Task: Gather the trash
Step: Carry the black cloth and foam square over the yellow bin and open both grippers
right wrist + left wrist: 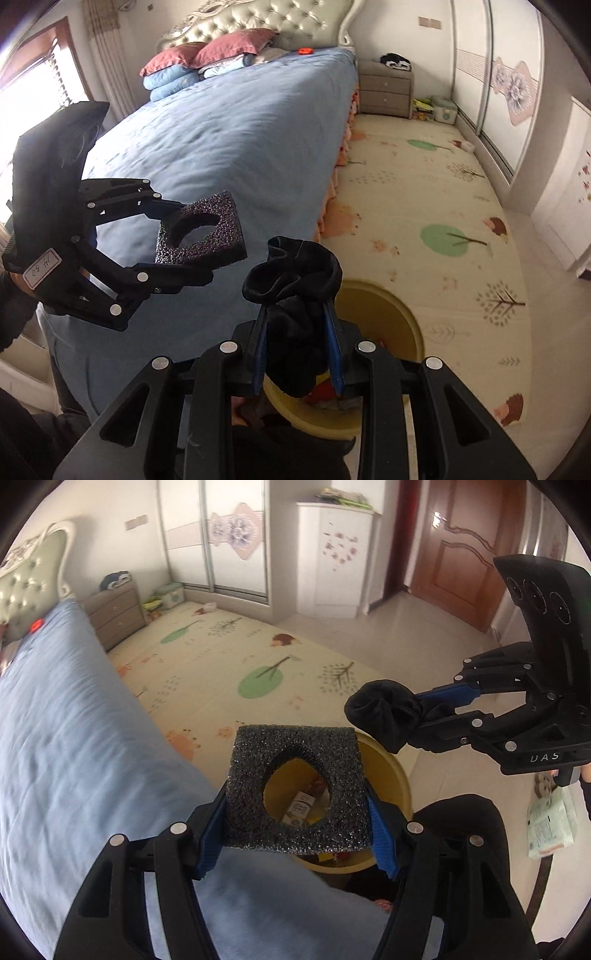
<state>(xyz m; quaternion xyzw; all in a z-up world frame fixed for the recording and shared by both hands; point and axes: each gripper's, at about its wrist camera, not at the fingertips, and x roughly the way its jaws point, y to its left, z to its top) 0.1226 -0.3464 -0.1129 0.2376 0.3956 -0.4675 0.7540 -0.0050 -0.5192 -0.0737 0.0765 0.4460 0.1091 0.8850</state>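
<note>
Both wrist views down, sharing bin (400, 775)

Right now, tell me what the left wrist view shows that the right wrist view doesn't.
Only the left wrist view: a brown door, a white corner cabinet and a white packet on the floor. Only the right wrist view: pillows and a window. Both: the yellow bin, foam block in the left gripper, black cloth in the right gripper, and the blue bed.
</note>
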